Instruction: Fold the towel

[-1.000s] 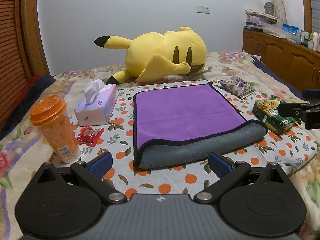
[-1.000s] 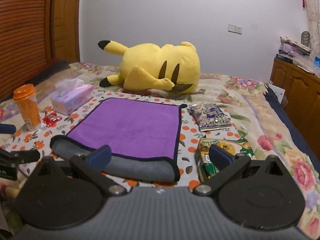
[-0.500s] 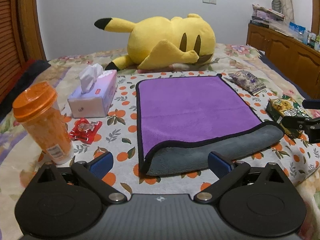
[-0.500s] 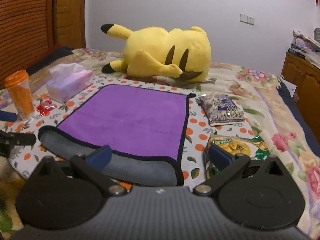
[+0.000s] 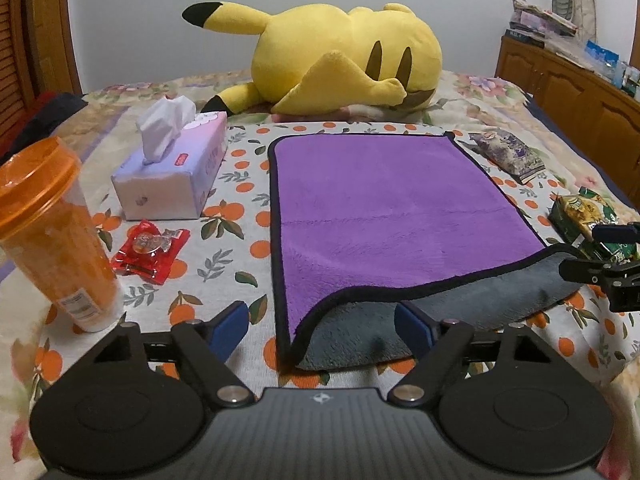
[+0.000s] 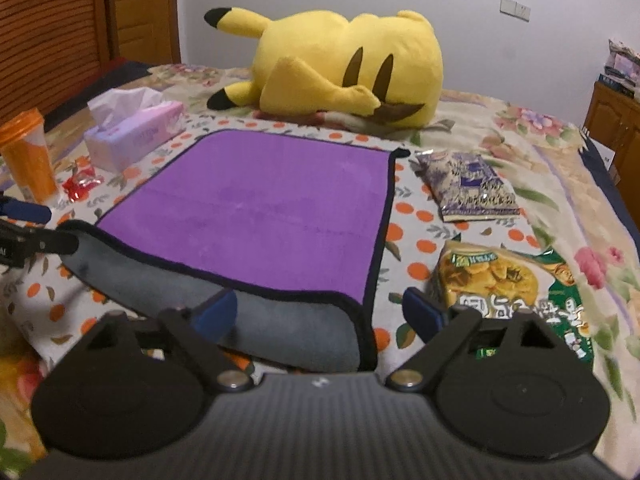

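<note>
The orange cup is cut by the left edge of the left wrist view. The right gripper enters there only partly from the right edge. Items on the cabinet are too small to identify.

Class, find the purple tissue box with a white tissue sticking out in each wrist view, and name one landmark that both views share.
Left wrist view: purple tissue box, left of centre, left of the purple towel.
Right wrist view: tissue box, upper left, beyond the towel's far left corner.
Shared landmark: yellow plush toy behind the towel.
</note>
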Demonstrator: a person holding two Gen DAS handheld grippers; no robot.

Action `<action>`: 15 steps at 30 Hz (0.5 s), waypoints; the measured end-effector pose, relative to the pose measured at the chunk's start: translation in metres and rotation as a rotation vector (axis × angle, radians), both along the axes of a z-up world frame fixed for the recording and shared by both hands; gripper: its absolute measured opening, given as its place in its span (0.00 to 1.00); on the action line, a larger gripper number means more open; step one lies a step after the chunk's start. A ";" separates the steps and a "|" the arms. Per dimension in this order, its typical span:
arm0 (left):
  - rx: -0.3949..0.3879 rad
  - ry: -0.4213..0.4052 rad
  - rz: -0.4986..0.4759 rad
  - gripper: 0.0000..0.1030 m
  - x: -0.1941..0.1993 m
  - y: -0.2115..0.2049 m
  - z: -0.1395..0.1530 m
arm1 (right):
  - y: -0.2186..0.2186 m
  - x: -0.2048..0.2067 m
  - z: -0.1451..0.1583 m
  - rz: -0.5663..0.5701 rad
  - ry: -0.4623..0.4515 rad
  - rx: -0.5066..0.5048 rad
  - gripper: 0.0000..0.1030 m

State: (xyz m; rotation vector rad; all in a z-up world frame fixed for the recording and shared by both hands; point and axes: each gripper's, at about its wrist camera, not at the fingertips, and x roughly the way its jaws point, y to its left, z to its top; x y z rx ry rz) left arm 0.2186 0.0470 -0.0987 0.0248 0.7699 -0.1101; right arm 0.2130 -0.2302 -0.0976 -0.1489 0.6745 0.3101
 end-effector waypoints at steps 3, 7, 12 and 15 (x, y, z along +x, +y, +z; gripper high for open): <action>-0.009 0.013 -0.007 0.69 0.005 0.001 -0.004 | -0.001 0.005 -0.004 -0.003 0.015 0.003 0.85; -0.015 0.035 -0.020 0.54 0.012 0.003 -0.009 | -0.004 0.010 -0.010 0.000 0.050 0.016 0.79; -0.035 0.056 -0.014 0.52 0.017 0.007 -0.013 | -0.006 0.014 -0.016 0.002 0.091 0.034 0.75; -0.046 0.068 -0.012 0.47 0.017 0.009 -0.016 | -0.008 0.015 -0.018 0.005 0.107 0.049 0.72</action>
